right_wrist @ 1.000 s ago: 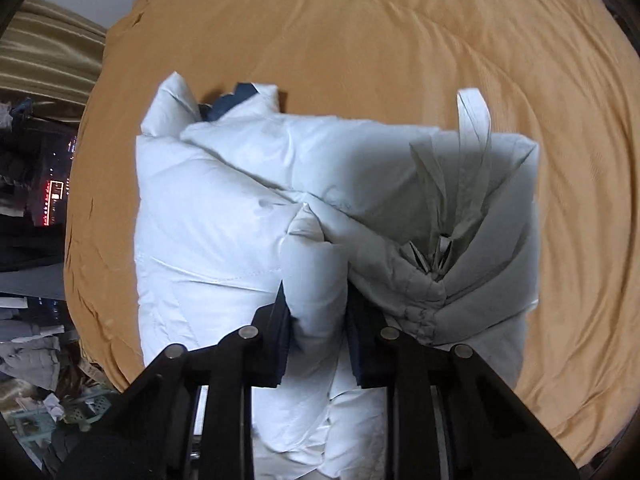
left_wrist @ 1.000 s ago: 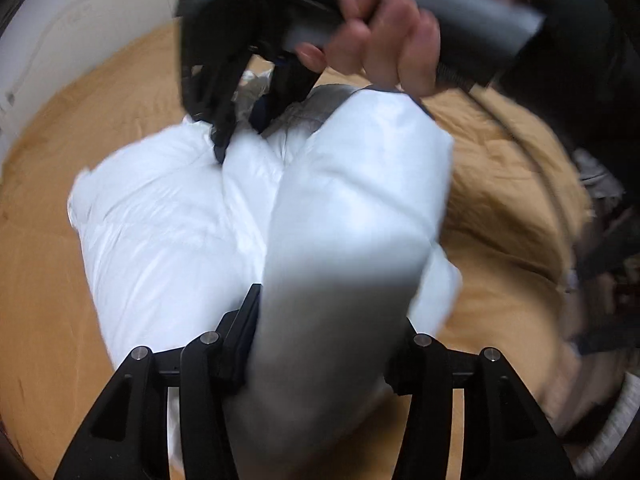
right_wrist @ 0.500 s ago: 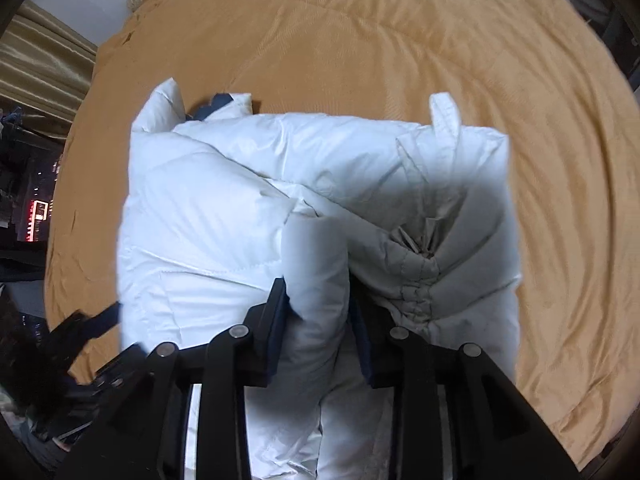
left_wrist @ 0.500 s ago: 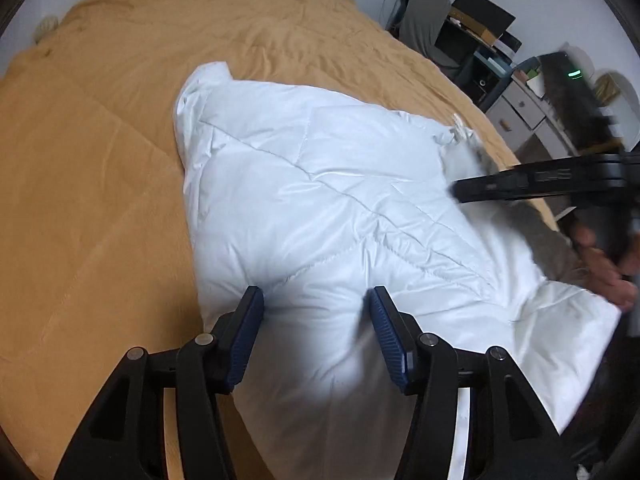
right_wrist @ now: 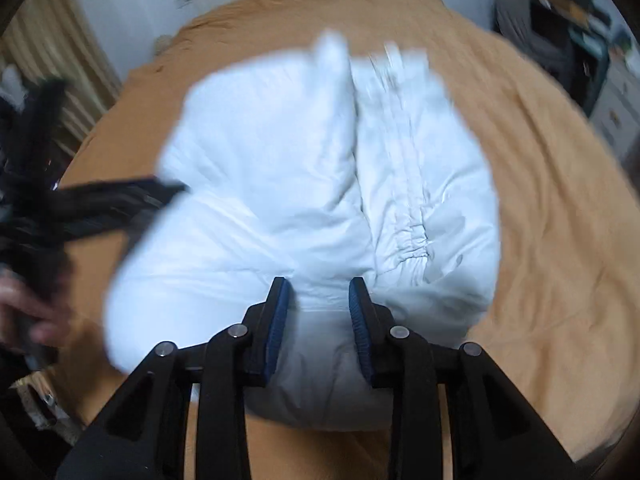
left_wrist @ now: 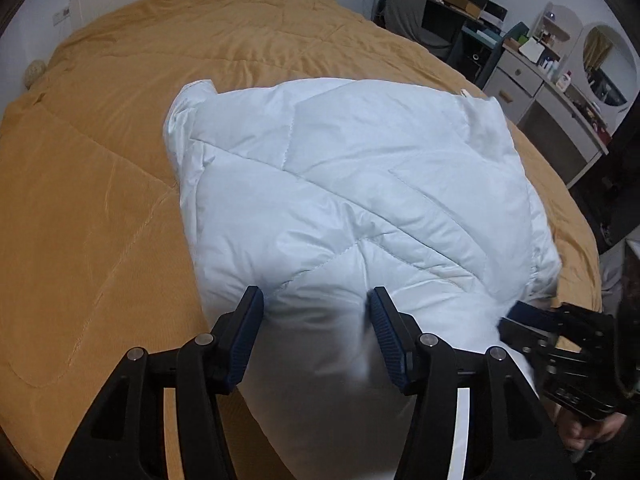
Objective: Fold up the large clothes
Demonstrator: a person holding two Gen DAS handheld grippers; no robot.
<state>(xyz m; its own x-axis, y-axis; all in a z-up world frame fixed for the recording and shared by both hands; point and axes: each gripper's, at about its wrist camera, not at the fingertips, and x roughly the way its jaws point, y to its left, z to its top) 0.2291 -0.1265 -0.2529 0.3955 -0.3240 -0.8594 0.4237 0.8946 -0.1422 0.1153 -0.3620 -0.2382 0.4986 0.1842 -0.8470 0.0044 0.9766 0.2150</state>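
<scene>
A puffy white jacket (left_wrist: pixel 352 200) lies folded on the big orange bed (left_wrist: pixel 100 220). Both claws, left claw (left_wrist: pixel 316 306) and right claw (right_wrist: pixel 320 292), are spread wide around its near edge. A table (left_wrist: pixel 560 92) with shelves stands by the wall.

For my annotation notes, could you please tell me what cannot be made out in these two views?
- Right wrist view: motion blur smears the white jacket and left gripper.
- Both views: whether either gripper pinches fabric; the puffy jacket hides the pads.
- Left wrist view: right gripper tips are buried in fabric.
- Jacket's near edge: hidden beneath the left gripper.
</scene>
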